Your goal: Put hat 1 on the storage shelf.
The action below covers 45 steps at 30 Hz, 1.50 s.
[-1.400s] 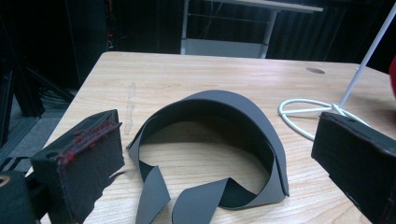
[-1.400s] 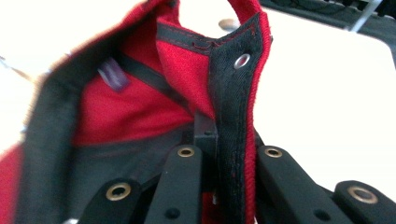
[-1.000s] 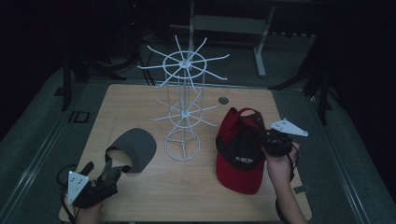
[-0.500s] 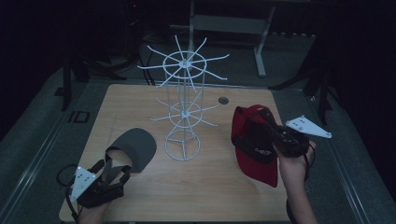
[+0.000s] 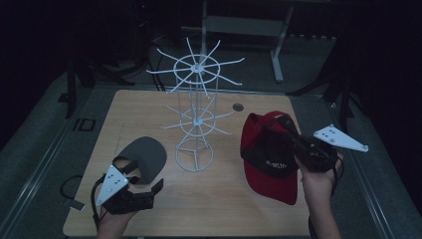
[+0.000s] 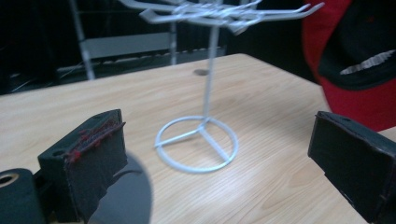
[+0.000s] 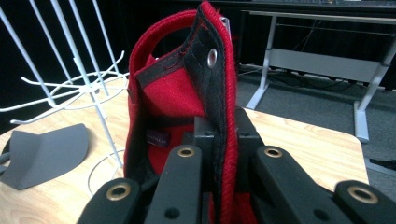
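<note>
While the right claw (image 5: 291,130) pinches the red cap (image 5: 268,154) (by its back strap), the cap hangs above the counter (image 5: 149,104). Near the grey cap (image 5: 145,153), the left claw (image 5: 147,181) gapes, holding nothing.

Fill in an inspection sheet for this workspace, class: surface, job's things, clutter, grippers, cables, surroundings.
Surface: wooden table, bare wood, round grommet near far edge.
Job's things: red cap lifted off the table; grey cap lying near left; white wire rack upright at centre.
Clutter: nothing seen.
Grippers: right hand-held gripper shut on red cap's edge; left hand-held gripper open, nothing between its jaws.
Cables: black cable by left hand.
Surroundings: dark; metal table frame behind.
</note>
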### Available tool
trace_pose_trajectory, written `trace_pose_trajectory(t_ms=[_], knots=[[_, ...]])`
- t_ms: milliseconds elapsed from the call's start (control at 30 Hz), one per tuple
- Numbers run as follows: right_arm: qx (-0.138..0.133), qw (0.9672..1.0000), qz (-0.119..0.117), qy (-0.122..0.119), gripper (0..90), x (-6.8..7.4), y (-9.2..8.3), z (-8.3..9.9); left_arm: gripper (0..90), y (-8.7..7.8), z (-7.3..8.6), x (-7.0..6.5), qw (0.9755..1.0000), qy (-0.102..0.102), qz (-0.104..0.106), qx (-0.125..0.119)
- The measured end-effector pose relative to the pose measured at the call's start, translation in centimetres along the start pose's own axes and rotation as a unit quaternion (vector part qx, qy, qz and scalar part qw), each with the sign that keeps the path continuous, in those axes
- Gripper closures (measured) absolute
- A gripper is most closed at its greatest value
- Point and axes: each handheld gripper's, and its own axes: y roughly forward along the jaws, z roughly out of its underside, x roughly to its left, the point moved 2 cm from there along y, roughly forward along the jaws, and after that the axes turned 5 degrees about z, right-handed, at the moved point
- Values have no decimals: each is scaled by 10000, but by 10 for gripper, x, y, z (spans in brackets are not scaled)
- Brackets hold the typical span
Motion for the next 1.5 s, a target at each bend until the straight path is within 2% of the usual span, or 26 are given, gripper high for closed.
trace_pose_trajectory(t_ms=[100,133,167,233,467,533,700,833,900,967,1033,1233,1500], knots=[[-15,10000,-31,-32,848,3,-4,-1,53,8,-9,-11,9997,127,217,-12],[-15,10000,-31,-32,848,3,-4,-1,53,8,-9,-11,9997,127,217,-12],[-38,10000,-47,-70,849,3,-6,-2,53,14,-15,-17,9992,188,338,35],[-83,9999,-143,-24,848,4,-12,-5,55,20,-21,-23,9987,218,453,57],[-165,9995,-254,-39,848,8,-25,-11,56,39,-45,-44,9955,447,837,71],[-208,9993,-321,-29,848,9,-28,-13,57,43,-52,-51,9944,552,892,92],[-284,9987,-413,-70,848,15,-35,-17,56,54,-72,-63,9926,670,1009,33],[-348,9982,-478,-118,848,19,-39,-20,57,63,-85,-72,9902,802,1140,-21],[-372,9980,-505,-121,848,21,-41,-20,57,70,-90,-76,9894,902,1139,10],[-388,9977,-545,-137,848,23,-43,-21,57,77,-95,-79,9883,888,1237,46],[-387,9975,-567,-147,848,25,-44,-22,57,85,-101,-84,9867,962,1309,88],[-411,9969,-650,-170,848,29,-46,-22,57,106,-113,-94,9843,1035,1425,114],[-424,9957,-798,-196,847,34,-48,-21,56,128,-123,-105,9832,1091,1451,177]])
